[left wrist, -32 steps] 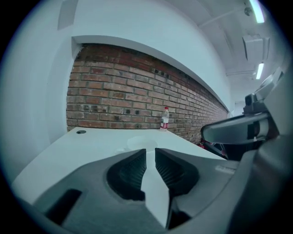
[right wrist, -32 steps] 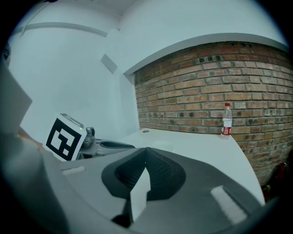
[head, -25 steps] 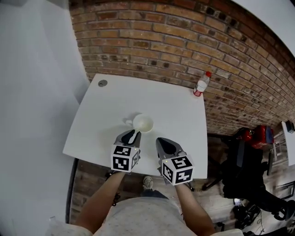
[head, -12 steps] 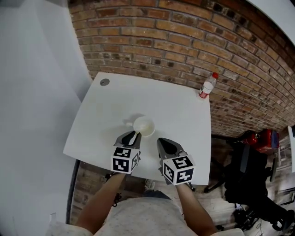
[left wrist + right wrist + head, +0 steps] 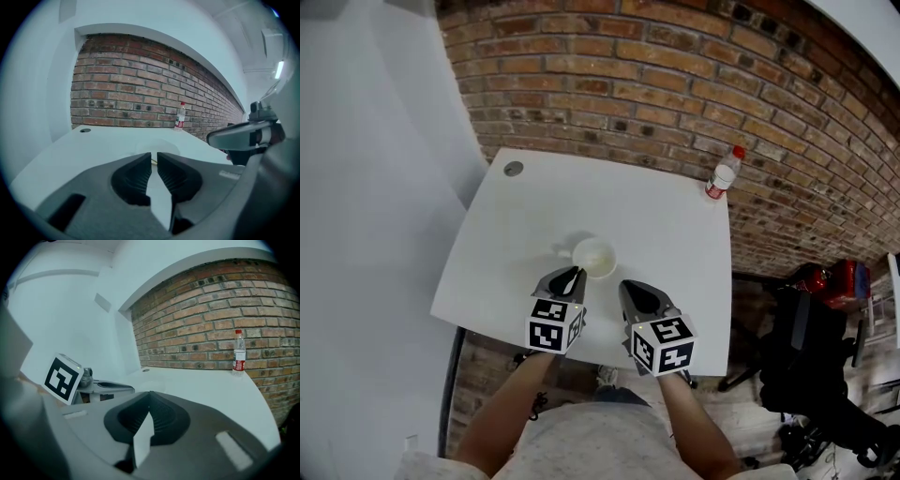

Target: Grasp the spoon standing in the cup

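Note:
A white cup (image 5: 593, 257) stands on the white table (image 5: 534, 216), its handle pointing left. I cannot make out a spoon in it. My left gripper (image 5: 570, 277) hovers just short of the cup's near left side, its jaws a narrow slit apart with nothing clearly between them. In the left gripper view the cup (image 5: 158, 146) is a faint pale shape just beyond the left gripper (image 5: 154, 155). A thin yellowish sliver shows at the slit's far end. My right gripper (image 5: 641, 298) is over the table's near edge, right of the cup. In the right gripper view the right gripper (image 5: 150, 394) is shut and empty.
A clear plastic bottle (image 5: 722, 174) with a red cap and label stands at the table's far right corner against the brick wall. It also shows as the bottle (image 5: 239, 352) and the bottle (image 5: 179, 116). A round grommet (image 5: 514, 169) sits at the far left corner. A black chair (image 5: 806, 356) is right of the table.
The head view has shifted slightly, so the table sits a little lower in the frame. Both grippers and the cup keep nearly the same places relative to each other.

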`<action>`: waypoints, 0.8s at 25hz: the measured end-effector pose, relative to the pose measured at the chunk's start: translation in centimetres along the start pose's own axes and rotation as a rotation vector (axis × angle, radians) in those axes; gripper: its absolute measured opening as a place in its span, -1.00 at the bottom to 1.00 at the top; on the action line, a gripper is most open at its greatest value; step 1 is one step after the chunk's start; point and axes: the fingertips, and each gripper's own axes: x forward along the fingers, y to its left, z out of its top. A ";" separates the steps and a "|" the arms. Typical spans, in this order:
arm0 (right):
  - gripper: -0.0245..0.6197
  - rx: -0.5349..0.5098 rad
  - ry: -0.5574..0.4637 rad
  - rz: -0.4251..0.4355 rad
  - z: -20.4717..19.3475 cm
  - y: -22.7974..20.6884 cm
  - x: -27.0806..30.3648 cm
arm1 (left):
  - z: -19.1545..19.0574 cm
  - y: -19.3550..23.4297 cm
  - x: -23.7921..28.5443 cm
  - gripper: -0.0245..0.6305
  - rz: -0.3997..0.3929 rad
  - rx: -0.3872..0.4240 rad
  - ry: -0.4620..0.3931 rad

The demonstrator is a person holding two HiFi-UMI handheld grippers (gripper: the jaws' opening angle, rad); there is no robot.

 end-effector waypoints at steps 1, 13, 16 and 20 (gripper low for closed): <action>-0.91 0.000 0.000 -0.001 0.0 0.1 0.0 | 0.1 0.0 -0.1 -0.82 -0.001 0.004 -0.003; -0.90 -0.011 -0.040 -0.028 1.1 1.5 -1.7 | 3.1 -0.6 -2.8 -0.82 -0.021 0.052 -0.076; -0.91 -0.017 -0.054 -0.038 1.2 2.3 -2.4 | 3.8 -0.9 -4.1 -0.82 -0.027 0.063 -0.104; -0.90 -0.024 -0.076 -0.045 1.5 3.9 -3.3 | 4.5 -1.0 -6.4 -0.82 -0.034 0.078 -0.139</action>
